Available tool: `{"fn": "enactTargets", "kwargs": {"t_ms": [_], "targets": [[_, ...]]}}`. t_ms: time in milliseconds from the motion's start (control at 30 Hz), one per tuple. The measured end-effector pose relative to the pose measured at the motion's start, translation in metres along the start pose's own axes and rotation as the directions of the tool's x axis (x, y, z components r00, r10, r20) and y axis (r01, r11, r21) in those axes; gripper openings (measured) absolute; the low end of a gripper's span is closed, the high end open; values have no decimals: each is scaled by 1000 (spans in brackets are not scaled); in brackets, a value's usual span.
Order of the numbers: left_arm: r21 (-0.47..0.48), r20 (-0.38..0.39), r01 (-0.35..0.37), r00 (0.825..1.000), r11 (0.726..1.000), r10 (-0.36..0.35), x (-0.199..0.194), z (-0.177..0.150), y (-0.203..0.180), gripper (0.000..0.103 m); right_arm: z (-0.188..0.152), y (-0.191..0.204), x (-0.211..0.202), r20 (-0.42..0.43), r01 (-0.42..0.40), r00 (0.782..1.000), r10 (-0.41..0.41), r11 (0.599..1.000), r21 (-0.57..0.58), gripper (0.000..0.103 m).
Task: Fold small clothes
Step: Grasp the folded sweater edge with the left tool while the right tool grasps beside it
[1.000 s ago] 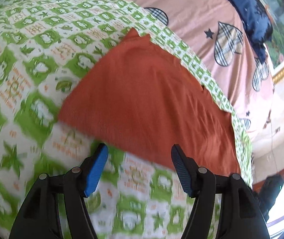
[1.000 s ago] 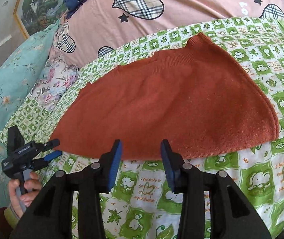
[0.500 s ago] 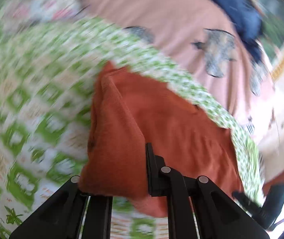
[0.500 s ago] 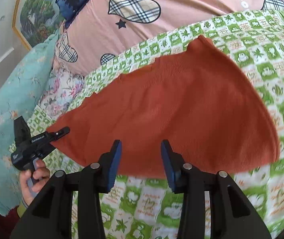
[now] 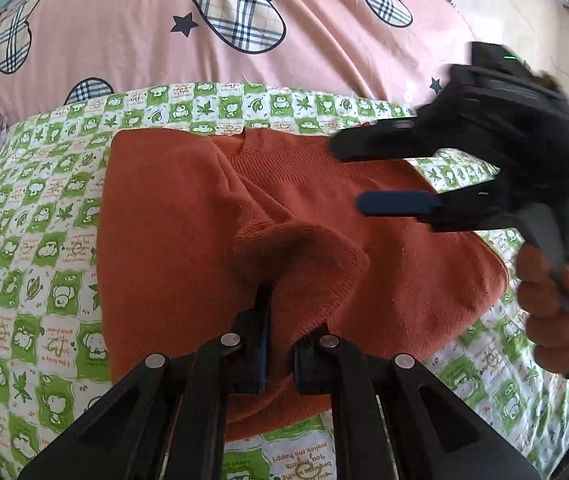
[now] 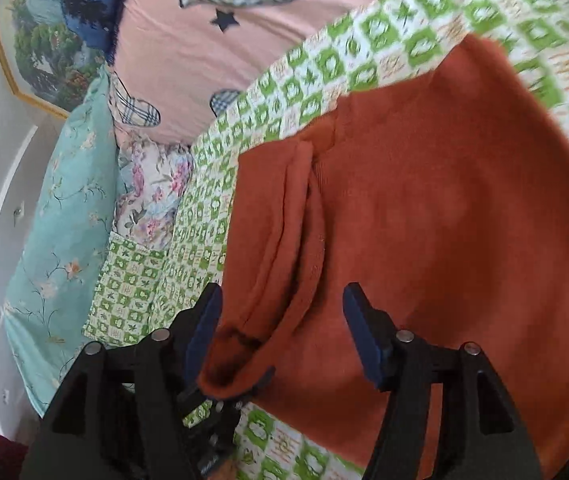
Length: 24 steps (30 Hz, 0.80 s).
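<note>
One green checked blanket point(image 5: 44, 240) carries the orange sweater point(image 5: 172, 208) near its far edge. The left gripper point(image 5: 278, 344) pinches a sweater fold tight. The right gripper point(image 6: 280, 320) hangs wide apart over it, holding nothing.

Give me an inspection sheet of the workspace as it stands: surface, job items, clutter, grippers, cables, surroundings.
Surface: green-and-white patterned blanket spread over a bed.
Job's things: orange knit sweater lying on the blanket, one sleeve end lifted and folded over the body.
Clutter: nothing seen on the blanket beside the sweater.
Grippers: left gripper shut on the sleeve cuff; right gripper open, poised over the sweater, held in a hand.
Cables: nothing seen.
Surroundings: pink duvet with plaid hearts behind the blanket, teal floral pillow, floral cloth, framed landscape picture on the wall.
</note>
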<state>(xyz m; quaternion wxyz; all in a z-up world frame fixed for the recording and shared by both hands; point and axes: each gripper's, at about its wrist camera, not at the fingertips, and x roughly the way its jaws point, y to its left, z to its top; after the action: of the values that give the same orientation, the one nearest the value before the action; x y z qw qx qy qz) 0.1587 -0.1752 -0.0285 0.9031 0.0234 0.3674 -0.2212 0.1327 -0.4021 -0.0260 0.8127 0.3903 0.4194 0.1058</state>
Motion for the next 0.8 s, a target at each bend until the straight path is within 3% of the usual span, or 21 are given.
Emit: {"fn": "enactTargets", "kwargs": {"t_ms": [133,233,333,433,567,667,800], "targets": [[-21,29,26,999,999,-26,-13,3,9,7,20,6,54,-102,-14,995,13,1000,-8,64],[-8,46,34,998,999,-33,-24,5,9,7,29,18,87,-116,7,993,-11,999,-36,63],[21,45,34,998,999,-35,-29,9,0,7,38,34,99,-114,59,991,-73,991,-119,17],[50,65,56,996,997,-59,-37,18,-10,7,43,48,66,-40,64,997,-72,980,-188,15],[92,96,163,980,982,-172,-45,35,-44,7,47,48,-2,74,115,992,-99,958,-262,15],[128,77,219,970,967,-230,-31,41,-80,7,47,24,-42,126,204,976,-177,947,-247,15],[149,15,278,959,949,-284,1,35,-120,7,45,-30,-61,132,294,953,-273,937,-190,15]]}}
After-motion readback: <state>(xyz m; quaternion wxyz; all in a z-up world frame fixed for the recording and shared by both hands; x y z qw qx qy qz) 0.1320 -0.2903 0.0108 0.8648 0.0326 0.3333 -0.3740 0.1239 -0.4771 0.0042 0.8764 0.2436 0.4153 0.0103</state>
